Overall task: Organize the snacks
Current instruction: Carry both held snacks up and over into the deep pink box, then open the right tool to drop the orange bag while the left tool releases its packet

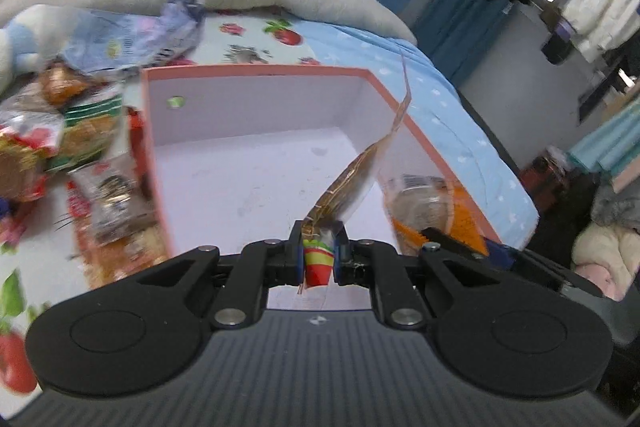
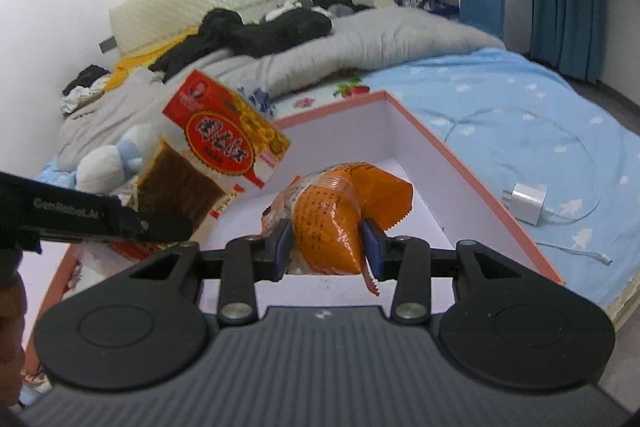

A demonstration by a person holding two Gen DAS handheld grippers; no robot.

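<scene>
A pink box with a white inside sits on the bed; it also shows in the right wrist view. My left gripper is shut on a flat red and brown snack packet, held edge-on over the box; the same packet shows its red front in the right wrist view. My right gripper is shut on an orange snack bag over the box's inside. That bag shows at the box's right side in the left wrist view.
A pile of loose snack packets lies left of the box on the fruit-print sheet. A white charger with its cable lies on the blue blanket right of the box. A grey duvet and dark clothes lie behind. A plush toy lies at the left.
</scene>
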